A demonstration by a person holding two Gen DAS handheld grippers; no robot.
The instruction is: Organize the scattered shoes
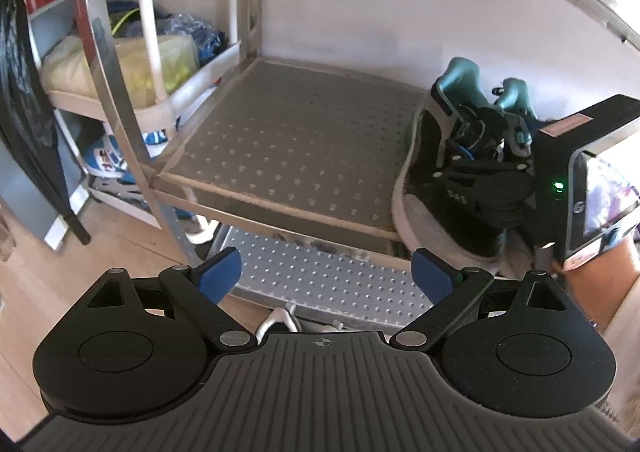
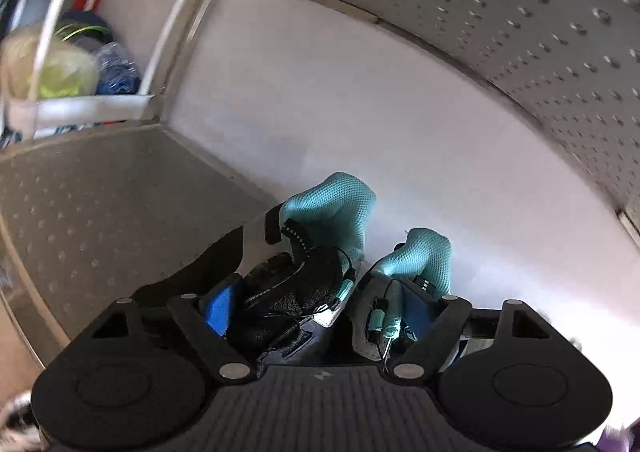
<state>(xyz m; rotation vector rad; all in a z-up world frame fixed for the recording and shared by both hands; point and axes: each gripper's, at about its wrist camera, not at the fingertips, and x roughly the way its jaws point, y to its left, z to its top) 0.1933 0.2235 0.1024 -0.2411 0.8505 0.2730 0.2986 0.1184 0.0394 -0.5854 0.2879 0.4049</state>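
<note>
A pair of black sneakers with teal mesh toes (image 1: 452,155) stands on the right side of the perforated metal shelf (image 1: 288,131), toes toward the back wall. My right gripper (image 2: 320,312) reaches in from the heel side. One blue pad (image 2: 218,312) sits inside the left sneaker (image 2: 312,252) and the other inside the right sneaker (image 2: 420,256), pinching their inner walls together. Its black housing (image 1: 576,171) shows at the right of the left wrist view. My left gripper (image 1: 326,276) hangs open and empty in front of the shelf's front edge.
The left part of the shelf (image 2: 100,211) is bare. A lower perforated shelf (image 1: 340,292) lies beneath, and another shelf (image 2: 520,11) is close overhead. A white rack with bags (image 1: 160,63) and blue-white shoes (image 1: 108,159) stands left, on wooden floor (image 1: 80,252).
</note>
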